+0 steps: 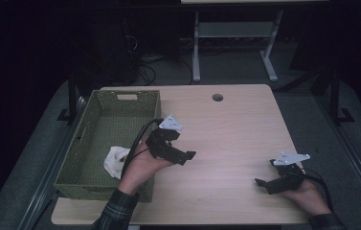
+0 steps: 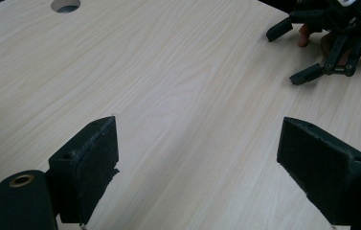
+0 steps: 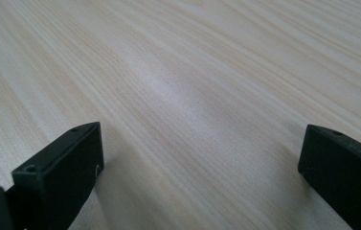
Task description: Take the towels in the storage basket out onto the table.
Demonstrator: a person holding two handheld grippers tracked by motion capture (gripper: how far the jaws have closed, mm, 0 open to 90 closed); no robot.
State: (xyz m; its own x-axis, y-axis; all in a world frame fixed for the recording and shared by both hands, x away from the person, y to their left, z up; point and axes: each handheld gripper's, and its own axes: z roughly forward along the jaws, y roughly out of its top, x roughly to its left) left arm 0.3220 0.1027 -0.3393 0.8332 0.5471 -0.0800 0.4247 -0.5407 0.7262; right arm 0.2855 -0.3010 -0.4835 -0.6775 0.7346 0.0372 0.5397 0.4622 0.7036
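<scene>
High view: left gripper beside basket, jaws apart, empty.
Right gripper: near edge, jaws apart, empty.
Cloth: crumpled inside basket.
Handling: probably light, soft; pinch a raised fold.

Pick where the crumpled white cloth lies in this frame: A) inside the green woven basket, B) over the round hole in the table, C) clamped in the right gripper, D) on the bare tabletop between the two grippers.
A: the white cloth lies on the floor of the green basket, beside the left hand.
</scene>
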